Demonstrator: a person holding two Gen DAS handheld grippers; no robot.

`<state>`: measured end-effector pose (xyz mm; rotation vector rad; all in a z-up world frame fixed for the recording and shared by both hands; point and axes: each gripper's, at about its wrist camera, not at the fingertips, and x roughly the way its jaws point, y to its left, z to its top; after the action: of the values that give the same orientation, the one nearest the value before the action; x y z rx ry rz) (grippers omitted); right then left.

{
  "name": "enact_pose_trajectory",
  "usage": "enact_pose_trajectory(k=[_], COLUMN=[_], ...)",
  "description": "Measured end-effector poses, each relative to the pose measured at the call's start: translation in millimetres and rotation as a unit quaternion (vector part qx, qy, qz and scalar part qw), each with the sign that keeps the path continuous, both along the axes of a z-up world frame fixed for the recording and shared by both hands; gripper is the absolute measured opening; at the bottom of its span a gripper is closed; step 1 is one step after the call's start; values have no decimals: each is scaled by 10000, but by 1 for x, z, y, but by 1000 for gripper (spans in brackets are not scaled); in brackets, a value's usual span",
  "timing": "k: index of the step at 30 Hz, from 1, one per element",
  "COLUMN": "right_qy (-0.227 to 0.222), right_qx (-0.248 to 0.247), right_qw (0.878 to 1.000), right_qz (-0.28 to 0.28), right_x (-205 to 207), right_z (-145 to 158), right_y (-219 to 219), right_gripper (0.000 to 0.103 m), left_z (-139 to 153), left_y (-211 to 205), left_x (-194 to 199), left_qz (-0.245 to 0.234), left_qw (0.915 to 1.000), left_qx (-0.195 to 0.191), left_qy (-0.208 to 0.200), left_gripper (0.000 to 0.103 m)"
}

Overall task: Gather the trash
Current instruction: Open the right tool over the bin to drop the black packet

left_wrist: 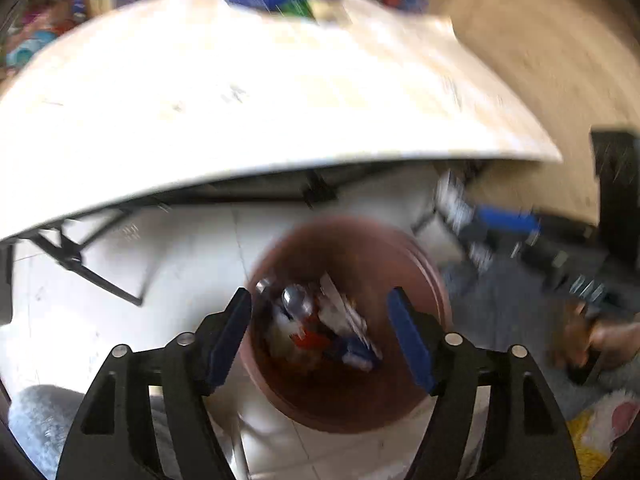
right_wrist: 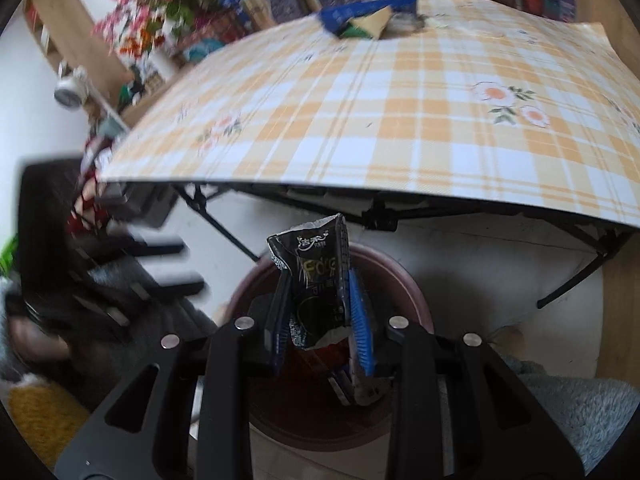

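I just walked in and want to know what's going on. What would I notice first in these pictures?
First, the black wrapper pinched in the right gripper, right above the brown bin on the floor in front of the table. In the left view, the left gripper stands open and empty over that same bin, where a pile of trash lies. Behind them spreads the yellow checked tablecloth.

The desk [right_wrist: 360, 120] wears an orange-and-white checked cloth with flower prints, and a blue-edged carton [right_wrist: 360, 16] lies at its far edge. On the white tiled floor [left_wrist: 180, 264], just off the desk's near edge, stands a brown bin [left_wrist: 360, 400] holding wrappers.
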<state>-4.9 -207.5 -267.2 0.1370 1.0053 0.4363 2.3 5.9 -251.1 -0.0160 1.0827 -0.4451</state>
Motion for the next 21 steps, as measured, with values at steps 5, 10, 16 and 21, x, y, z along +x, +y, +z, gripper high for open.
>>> enact_pose_trajectory(k=[5, 10, 16, 21], right_qy=[74, 380, 869, 1063], right_qx=[-587, -253, -654, -816], right_qw=[9972, 9977, 9936, 9907], right_qz=[455, 508, 314, 217], right_x=[3, 6, 14, 17], right_z=[-4, -26, -59, -67], right_y=[35, 51, 49, 46], right_gripper=[31, 32, 32, 33], left_z=[32, 34, 27, 25], left_y=[20, 24, 26, 32], left_x=[-9, -12, -12, -11], left_qz=[546, 798, 816, 934], left_qw=[9948, 9903, 9893, 9886], left_qx=[-82, 77, 69, 6], left_qy=[-855, -1139, -1204, -1179], left_gripper=[86, 90, 91, 91])
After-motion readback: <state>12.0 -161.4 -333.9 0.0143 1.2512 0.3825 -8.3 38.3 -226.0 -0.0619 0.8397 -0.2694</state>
